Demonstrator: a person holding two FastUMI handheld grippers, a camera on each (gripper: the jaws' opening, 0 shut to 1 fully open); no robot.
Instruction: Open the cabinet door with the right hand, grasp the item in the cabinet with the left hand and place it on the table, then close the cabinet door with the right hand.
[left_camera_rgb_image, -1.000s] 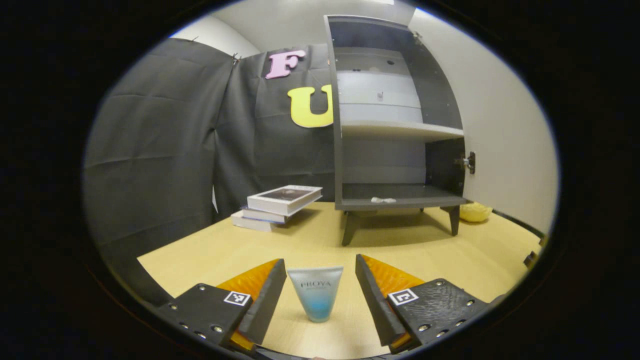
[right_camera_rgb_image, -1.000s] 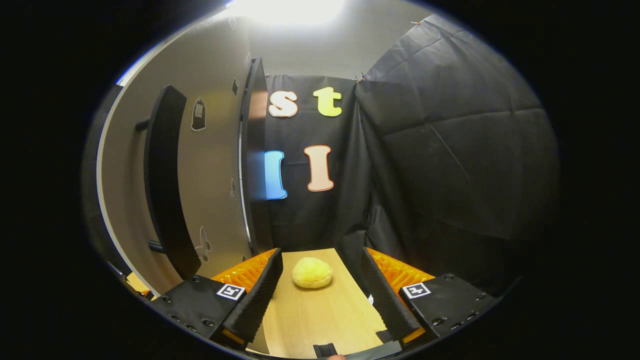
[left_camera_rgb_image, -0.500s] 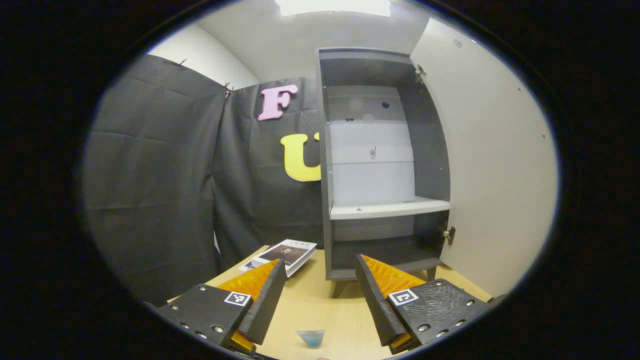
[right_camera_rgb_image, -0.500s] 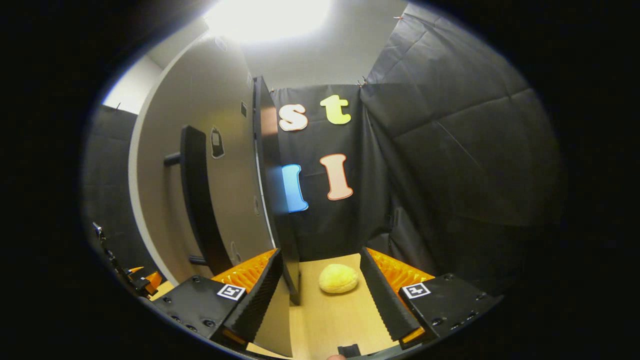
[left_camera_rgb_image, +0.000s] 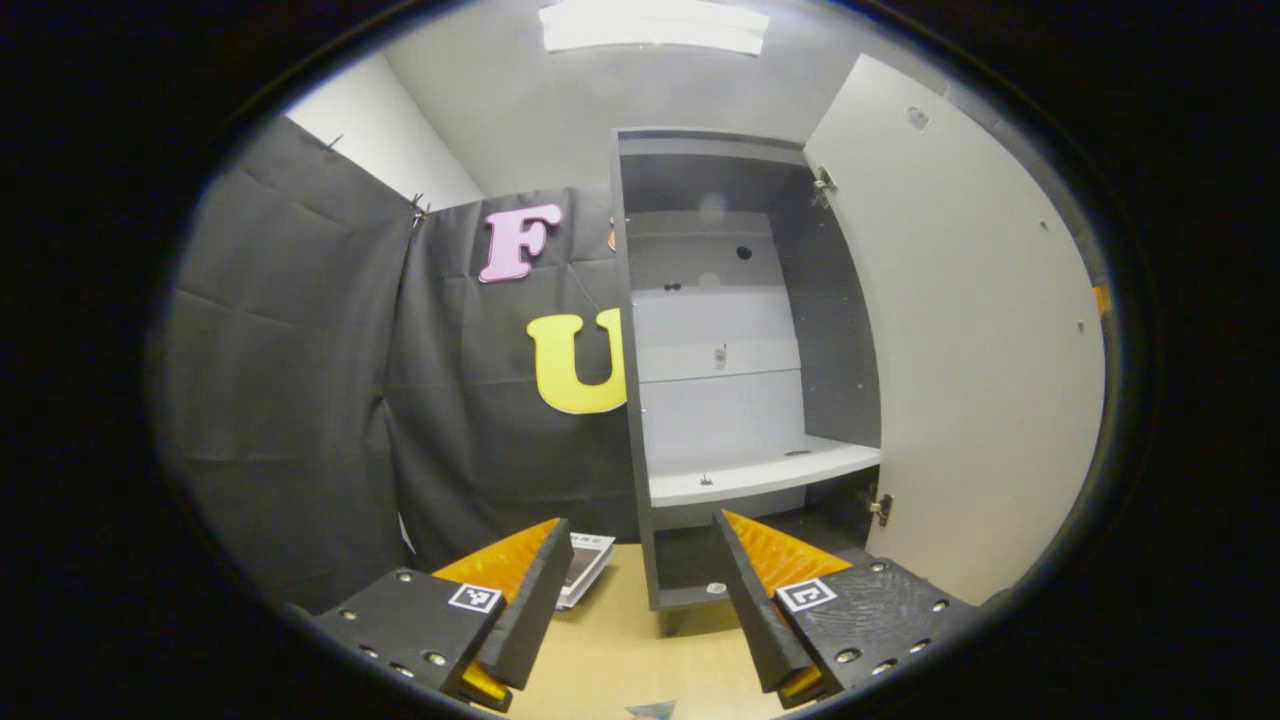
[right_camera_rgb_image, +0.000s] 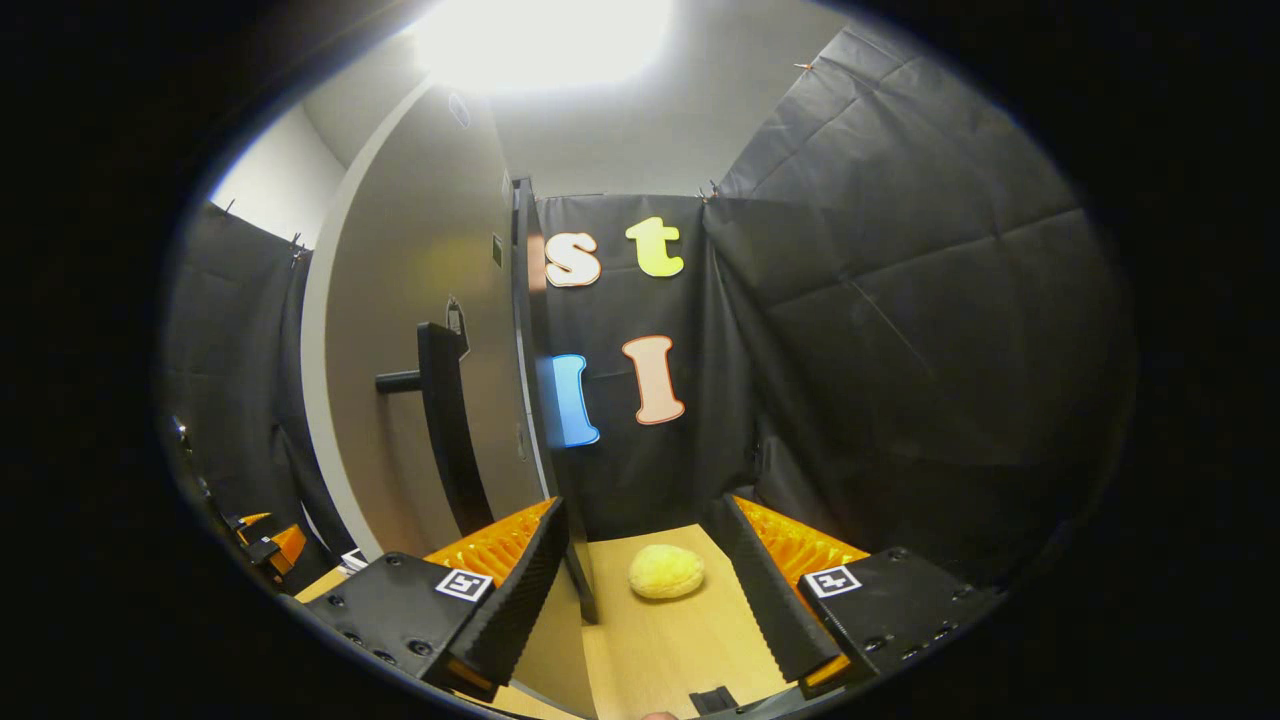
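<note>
The grey cabinet stands open on the wooden table, and its pale door is swung out to the right. Its white shelf is bare. My left gripper hangs open above the table with nothing between its fingers. Only the top edge of the small blue tube peeks in at the bottom, below the fingers. In the right gripper view my right gripper is open beside the door's outer face, with the black handle just to its left, untouched.
A stack of books lies left of the cabinet's legs. A yellow lump sits on the table ahead of the right fingers. The left gripper shows far off at the left edge. Black cloth walls close in all around.
My left gripper has lifted away from the tube, which slid from between the fingers to the bottom edge of the view. The door handle has drifted nearer the right gripper's fingers.
</note>
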